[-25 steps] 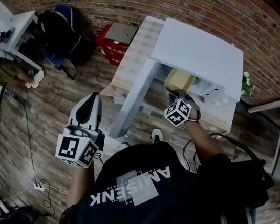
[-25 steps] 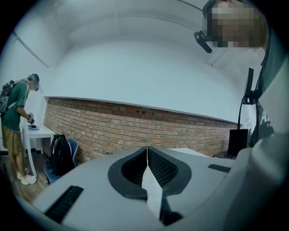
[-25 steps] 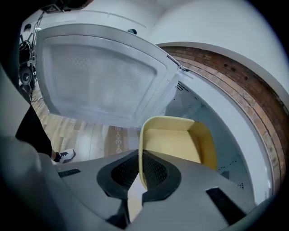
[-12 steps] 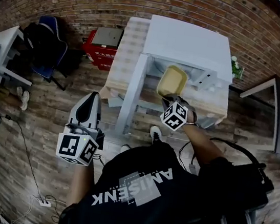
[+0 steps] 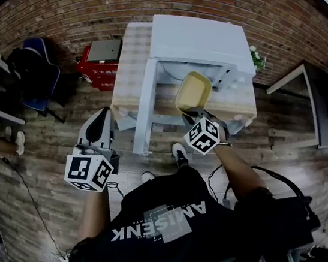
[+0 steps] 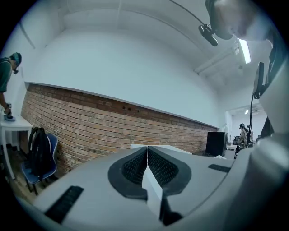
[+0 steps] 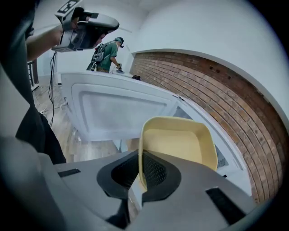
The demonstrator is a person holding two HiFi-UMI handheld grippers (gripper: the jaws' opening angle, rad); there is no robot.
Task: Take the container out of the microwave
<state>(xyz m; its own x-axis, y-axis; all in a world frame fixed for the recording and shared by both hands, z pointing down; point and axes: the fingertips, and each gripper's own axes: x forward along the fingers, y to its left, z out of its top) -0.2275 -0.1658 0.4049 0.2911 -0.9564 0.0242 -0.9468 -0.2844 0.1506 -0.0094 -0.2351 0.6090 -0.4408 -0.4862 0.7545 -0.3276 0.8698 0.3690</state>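
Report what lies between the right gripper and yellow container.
Nothing: the right gripper view shows the right gripper clamped on the rim of the pale yellow rectangular plastic container.

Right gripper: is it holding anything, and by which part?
The right gripper is shut on the yellow container, pinching the rim of its near wall.

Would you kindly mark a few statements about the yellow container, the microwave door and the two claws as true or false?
1. The right claw is shut on the rim of the pale yellow rectangular plastic container. True.
2. The white microwave's door is closed. False: it stands open.
3. The left claw grips the container too. False: it is shut on nothing.
4. The container looks empty. True.
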